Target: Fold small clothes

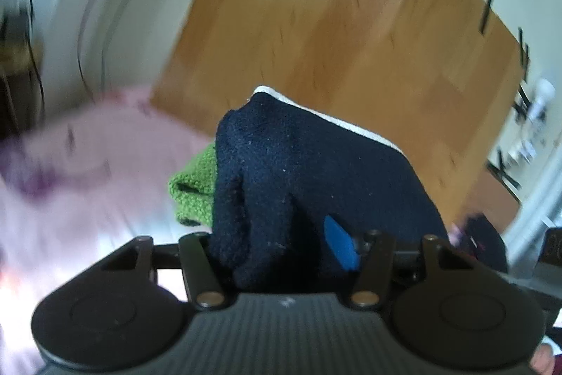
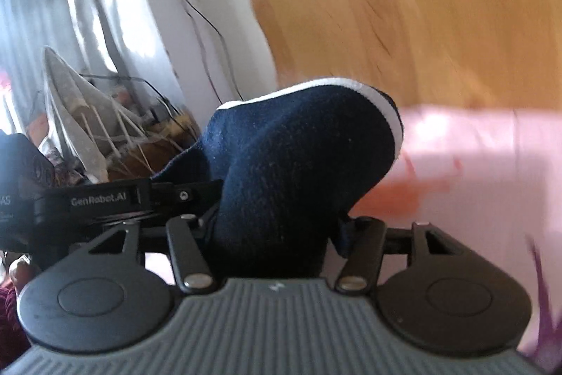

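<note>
My left claw (image 1: 286,245) has the navy garment (image 1: 309,171) bunched right btwn its jaws, cloth filling the whole gap and piling up in front of the lens; blue pad (image 1: 339,246) shows on the right side, pressed into the fabric, so I read it as clamped on the garment. White trim (image 1: 330,118) runs along the far top edge of the cloth. A green knit piece (image 1: 196,188) sits just left of the navy, touching it, over the pink sheet (image 1: 87,143). Beyond, far side, wood floor (image 1: 333,23), all blurred. My right claw (image 2: 277,234) is likewise gripping the same navy garment (image 2: 298,157): fabric wedged btwn both jaws, humped up and leaning right, white trim (image 2: 383,108) curving over its far right end. No fingertips visible in either view, cloth hides them. Left of the right claw, near, the other gripper's black body (image 2: 102,199) w/ lettering, the navy cloth stretching toward it. Pink sheet (image 2: 474,171) lies right and below, wood floor (image 2: 439,6) far right, cluttered stuff (image 2: 91,115) far left by the wall; can't make out what it is
</note>
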Demonstrator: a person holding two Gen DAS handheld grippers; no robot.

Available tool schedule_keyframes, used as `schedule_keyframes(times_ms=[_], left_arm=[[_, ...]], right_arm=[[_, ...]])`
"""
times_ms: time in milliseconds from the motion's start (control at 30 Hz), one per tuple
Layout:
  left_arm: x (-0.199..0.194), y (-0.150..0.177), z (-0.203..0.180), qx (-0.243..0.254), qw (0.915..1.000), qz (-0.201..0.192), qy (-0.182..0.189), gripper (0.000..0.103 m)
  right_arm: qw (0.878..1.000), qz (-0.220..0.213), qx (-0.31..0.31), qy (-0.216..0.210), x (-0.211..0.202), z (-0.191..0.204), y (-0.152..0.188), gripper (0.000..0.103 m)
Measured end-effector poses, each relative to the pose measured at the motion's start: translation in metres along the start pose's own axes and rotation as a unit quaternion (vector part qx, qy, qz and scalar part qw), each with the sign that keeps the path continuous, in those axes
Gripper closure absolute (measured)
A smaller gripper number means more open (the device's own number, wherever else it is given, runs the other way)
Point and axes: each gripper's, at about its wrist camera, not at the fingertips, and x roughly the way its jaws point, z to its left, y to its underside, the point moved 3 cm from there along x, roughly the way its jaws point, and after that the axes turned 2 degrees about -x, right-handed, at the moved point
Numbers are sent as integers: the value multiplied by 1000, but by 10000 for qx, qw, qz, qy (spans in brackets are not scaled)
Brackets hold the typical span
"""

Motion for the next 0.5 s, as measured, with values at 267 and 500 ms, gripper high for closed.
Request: schedule_keyframes(times_ms=[267, 500], left_arm=[[74, -77, 62, -466, 9899, -500, -1240, 50], [151, -51, 124, -969, 9728, -251, -2089, 22]], right_arm=[[9936, -230, -1048, -359, 128, 4, -78, 41], [9958, 815, -305, 273, 261, -55, -34, 16]])
